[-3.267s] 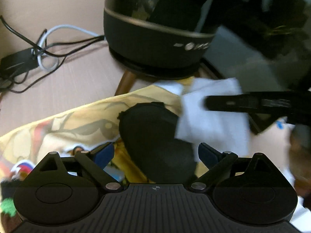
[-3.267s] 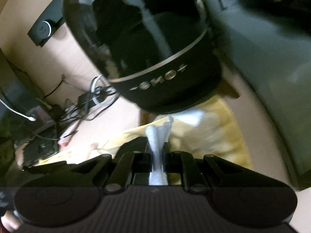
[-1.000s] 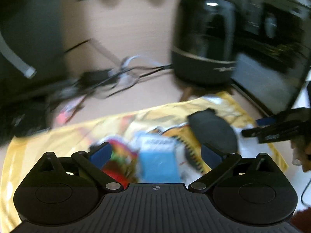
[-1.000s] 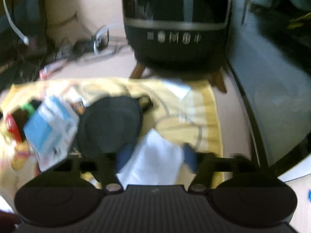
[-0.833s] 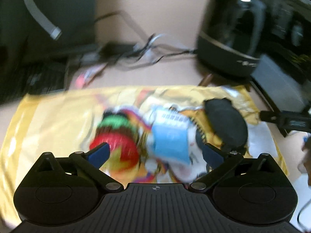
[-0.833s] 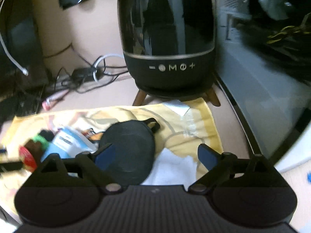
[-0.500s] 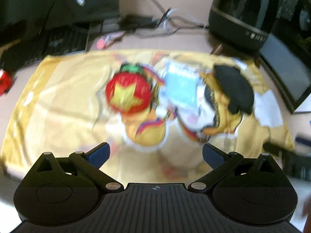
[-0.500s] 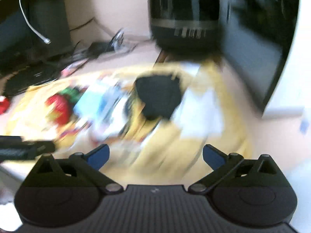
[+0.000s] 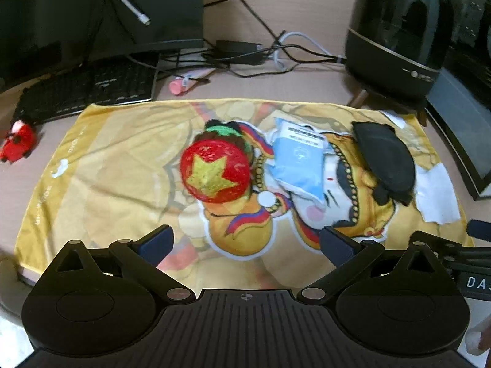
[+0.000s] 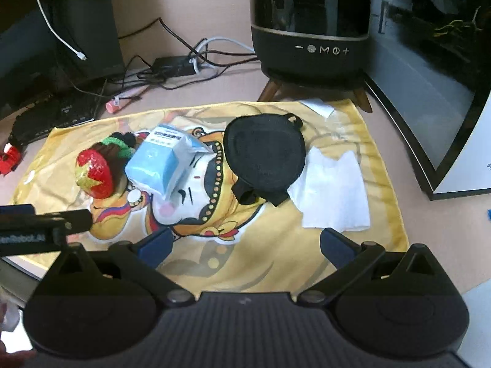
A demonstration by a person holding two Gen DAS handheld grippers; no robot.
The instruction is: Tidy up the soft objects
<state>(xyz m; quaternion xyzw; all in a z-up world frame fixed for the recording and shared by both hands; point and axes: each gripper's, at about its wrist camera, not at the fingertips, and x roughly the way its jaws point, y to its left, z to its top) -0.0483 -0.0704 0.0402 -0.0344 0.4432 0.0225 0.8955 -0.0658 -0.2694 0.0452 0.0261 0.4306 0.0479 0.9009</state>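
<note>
Home computer desk point(image 9: 307, 86); keyboard point(image 9: 89, 89); monitor point(image 9: 101, 9); PC tower point(image 10: 435, 70); tangled cables point(image 9: 260, 52)

Yellow cloth point(image 9: 101, 165) — printed with a cartoon figure in orange, white, black and rainbow stripes. Red knitted ball point(image 9: 214, 174) bears a yellow star, with a green and dark brown band behind it. Pack point(image 9: 299, 162) is pale blue with a white label. Pouch point(image 10: 265, 156) is plain black; the tissue point(image 10: 333, 194) plain white. Speaker point(image 10: 310, 21) — glossy black, gold band, white symbols. Small red toy point(image 9: 17, 147) beside a black keyboard point(image 9: 86, 92). Desk point(image 9: 307, 82) is beige-pink.
</note>
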